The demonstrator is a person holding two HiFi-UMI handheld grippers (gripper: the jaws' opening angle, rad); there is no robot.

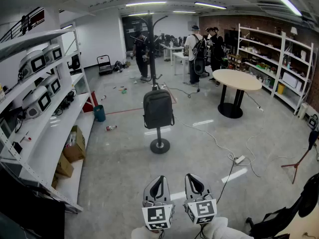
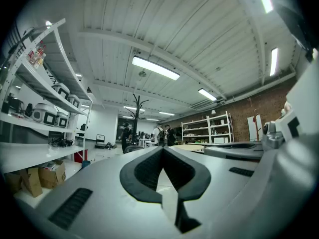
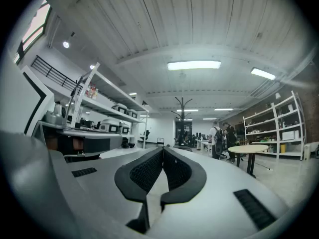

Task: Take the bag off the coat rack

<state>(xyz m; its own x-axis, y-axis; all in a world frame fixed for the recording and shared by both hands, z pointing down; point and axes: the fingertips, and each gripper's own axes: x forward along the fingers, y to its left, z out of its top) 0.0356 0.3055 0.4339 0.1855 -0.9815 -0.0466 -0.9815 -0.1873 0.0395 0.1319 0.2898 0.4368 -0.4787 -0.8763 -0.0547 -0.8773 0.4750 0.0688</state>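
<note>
A dark grey backpack [image 1: 158, 108] hangs on a black coat rack [image 1: 153, 44] that stands on a round base [image 1: 160, 146] in the middle of the floor. Both grippers are low at the front of the head view, well short of the rack. My left gripper [image 1: 158, 180] has its jaws together and holds nothing. My right gripper [image 1: 192, 176] is likewise shut and empty. In the left gripper view the rack [image 2: 137, 106] shows far off above the closed jaws, and in the right gripper view the rack [image 3: 183, 108] is distant too.
White shelving [image 1: 45, 108] with appliances and boxes lines the left. A round table [image 1: 236, 81] stands right of the rack, with more shelving [image 1: 276, 63] behind. Cables and a power strip [image 1: 239, 159] lie on the floor. Several people [image 1: 204, 49] stand at the back.
</note>
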